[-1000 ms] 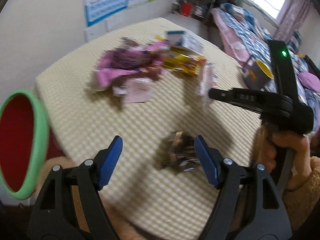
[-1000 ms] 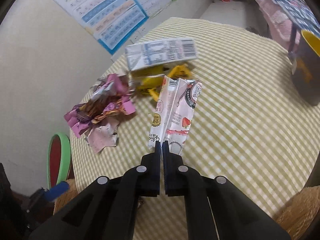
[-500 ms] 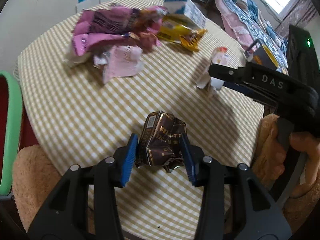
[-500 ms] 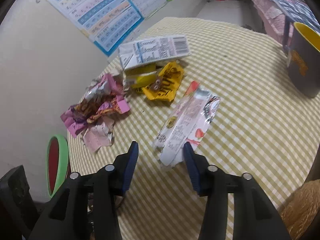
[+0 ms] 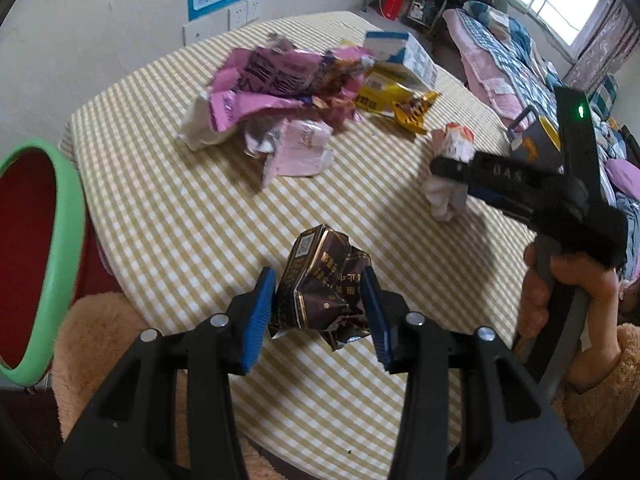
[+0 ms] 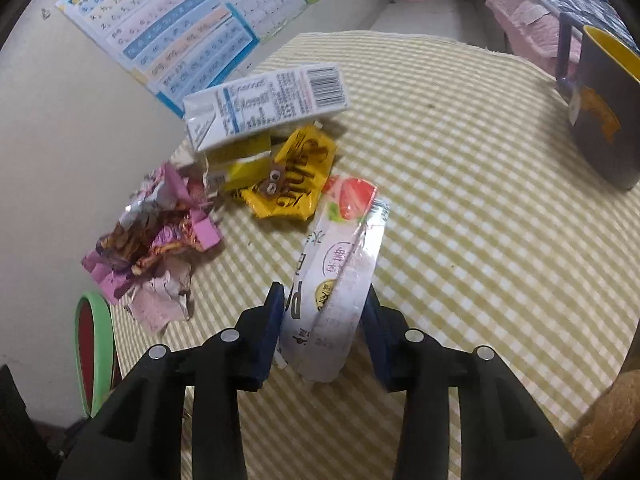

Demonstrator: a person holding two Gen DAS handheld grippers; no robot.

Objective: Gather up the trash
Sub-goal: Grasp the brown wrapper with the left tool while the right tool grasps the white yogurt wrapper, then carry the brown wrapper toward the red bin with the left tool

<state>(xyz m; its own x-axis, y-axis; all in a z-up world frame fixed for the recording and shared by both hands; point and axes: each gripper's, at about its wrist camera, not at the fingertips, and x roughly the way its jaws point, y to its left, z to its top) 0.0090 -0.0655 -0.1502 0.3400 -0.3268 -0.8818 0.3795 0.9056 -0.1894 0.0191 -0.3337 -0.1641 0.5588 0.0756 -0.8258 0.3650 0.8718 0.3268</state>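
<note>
A crumpled dark brown wrapper (image 5: 320, 284) sits between the blue pads of my left gripper (image 5: 320, 304), which is shut on it just above the checked table (image 5: 180, 200). My right gripper (image 6: 322, 312) has a white and pink strawberry wrapper (image 6: 340, 264) between its pads; its jaws are closing and press the wrapper's sides, bowing it. In the left wrist view the right gripper (image 5: 448, 168) holds that wrapper (image 5: 452, 144) upright. A red bin with a green rim (image 5: 40, 260) stands off the table's left edge.
A pile of pink wrappers (image 5: 272, 80), a yellow wrapper (image 6: 292, 176) and a blue and white carton (image 6: 264, 104) lie at the table's far side. A grey mug with a yellow inside (image 6: 604, 120) stands at the right. A hand (image 5: 560, 292) grips the right tool.
My left gripper came down around the brown wrapper and shut on it. My right gripper let go of the strawberry wrapper's end, opened, and closed again across its width.
</note>
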